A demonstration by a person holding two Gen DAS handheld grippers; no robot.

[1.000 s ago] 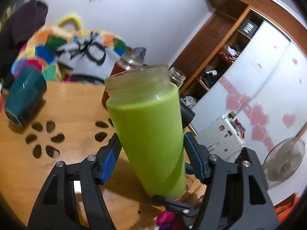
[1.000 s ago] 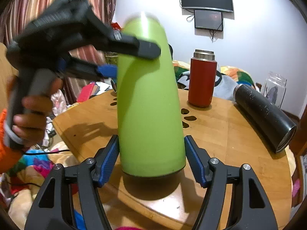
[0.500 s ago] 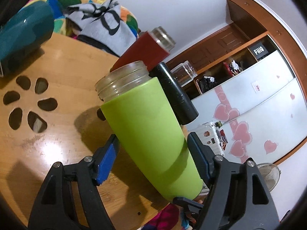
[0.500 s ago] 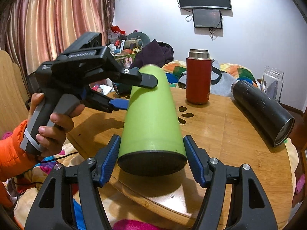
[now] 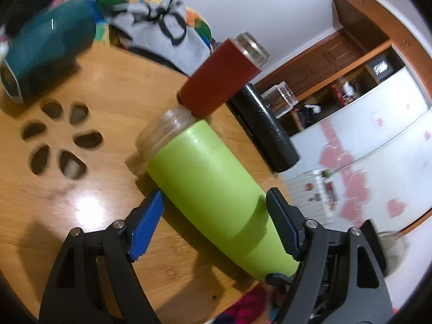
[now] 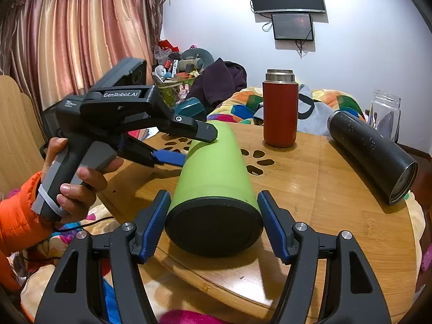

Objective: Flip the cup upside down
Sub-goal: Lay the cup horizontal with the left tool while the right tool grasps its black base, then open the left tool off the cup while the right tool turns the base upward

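Observation:
The lime green cup (image 6: 213,178) is tipped far over, its black base (image 6: 213,226) toward the right wrist camera and its clear threaded mouth (image 5: 164,132) pointing away over the round wooden table (image 6: 324,216). My right gripper (image 6: 214,226) is shut on the cup near its base, blue pads on both sides. My left gripper (image 5: 216,210) straddles the cup's middle; its right pad touches the green wall, and a gap shows beside its left pad. In the right wrist view the left gripper (image 6: 189,145) reaches the cup from the left.
A red flask (image 6: 280,108) stands upright behind the cup. A black flask (image 6: 372,159) lies on its side at the right. A teal cup (image 5: 46,51) lies at the far left. A glass jar (image 6: 386,113) stands at the back right. Cut-out holes (image 5: 59,140) mark the table's centre.
The green cup has tipped from upright to nearly lying, mouth swinging away and base toward the right camera. The left gripper followed the cup round and its left pad has come off the wall.

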